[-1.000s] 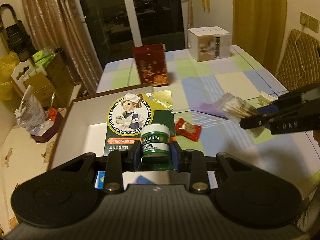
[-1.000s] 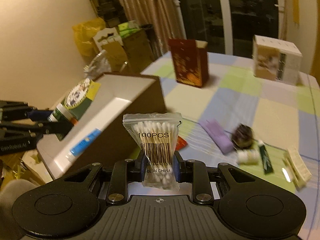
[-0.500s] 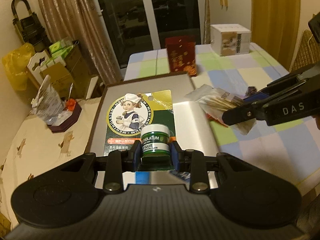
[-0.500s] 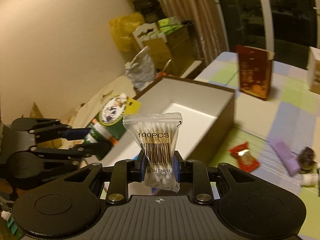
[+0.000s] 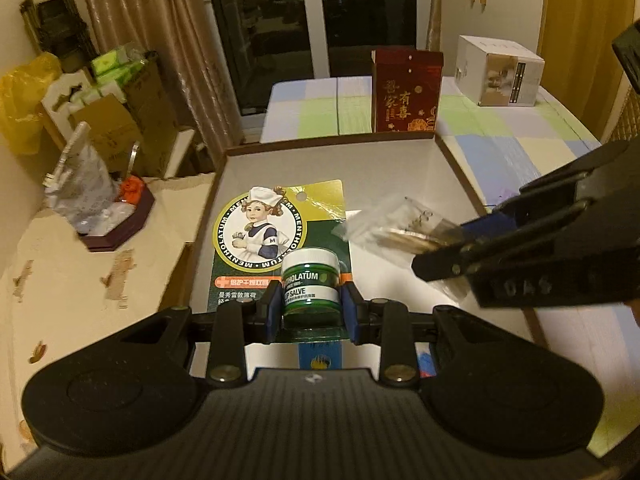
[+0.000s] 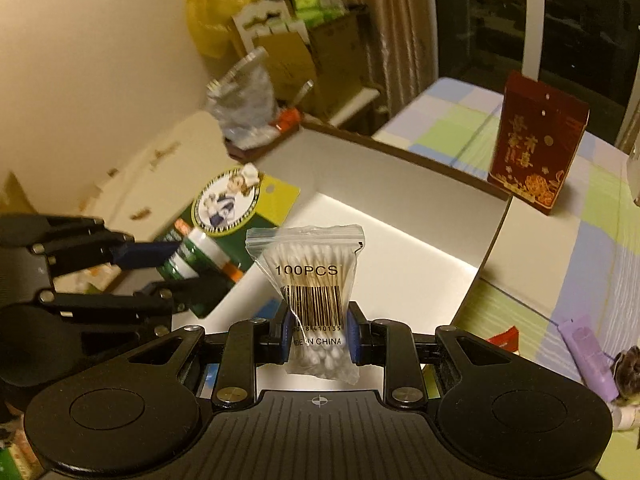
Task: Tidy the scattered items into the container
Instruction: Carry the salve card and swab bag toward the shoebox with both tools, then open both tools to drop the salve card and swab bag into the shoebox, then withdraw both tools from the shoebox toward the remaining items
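- Left gripper (image 5: 311,312) was clamped on the Mentholatum salve pack (image 5: 280,236), blue pads pressed to both sides of the small green jar, the backing card sticking up ahead of it.
- Right gripper (image 6: 318,334) was pinched shut on a clear bag of cotton swabs (image 6: 310,280), gripped low near the barcode, bag upright.
- Both held items hung over the open white-lined box (image 5: 400,160); neither was resting on its floor.
- In the left view the right gripper (image 5: 444,256) reached in from the right, swab bag (image 5: 396,228) just beside the salve card, blurred.
- Under the grippers a blue-and-white tube (image 5: 318,354) lay in the near end of the box, mostly hidden.
- Dark red gift box (image 5: 407,92) stood upright just behind the box's far wall; white carton (image 5: 500,70) sat farther right on the checked tablecloth (image 5: 516,136).
- Still loose on the cloth, right of the box: red candy wrapper (image 6: 505,338), purple stick (image 6: 586,354), dark round item (image 6: 628,368), blurred.
- Off the table left: yellow bag (image 5: 18,104), cardboard boxes (image 5: 120,120), plastic bag on a dark tray (image 5: 86,196).
- Versus a second earlier: both grippers had moved from beside the box to above its interior, the right one crossing over from the tablecloth; grips unchanged.
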